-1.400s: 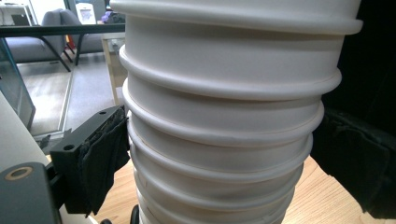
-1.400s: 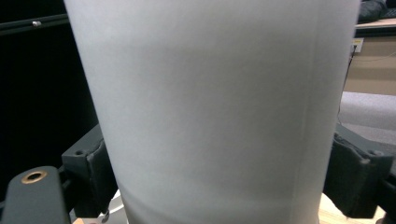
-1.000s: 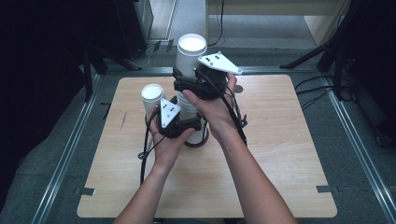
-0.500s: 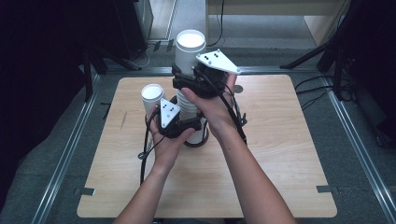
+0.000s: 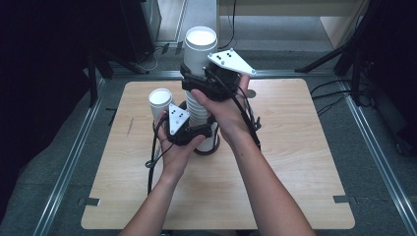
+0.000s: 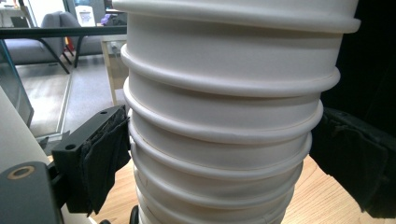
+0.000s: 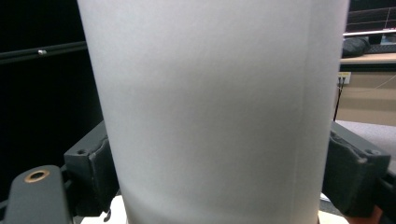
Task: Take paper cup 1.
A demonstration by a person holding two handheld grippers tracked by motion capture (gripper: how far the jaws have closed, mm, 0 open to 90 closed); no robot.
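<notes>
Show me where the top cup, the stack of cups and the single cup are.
top cup [image 5: 200, 42], high view, its white inside.
stack of cups [image 6: 219, 154], left gripper view, ribbed side wall.
single cup [image 5: 160, 97], high view, its open mouth.

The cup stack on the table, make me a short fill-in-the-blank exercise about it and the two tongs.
1. The right tongs grip the ____ cup of the cup stack.
2. The left tongs clamp the stack near its ____.
3. A single cup stands to the ____ of the stack in the high view.
4. The stack stands on a ____ table.

Missing words: top; bottom; left; wooden
</notes>
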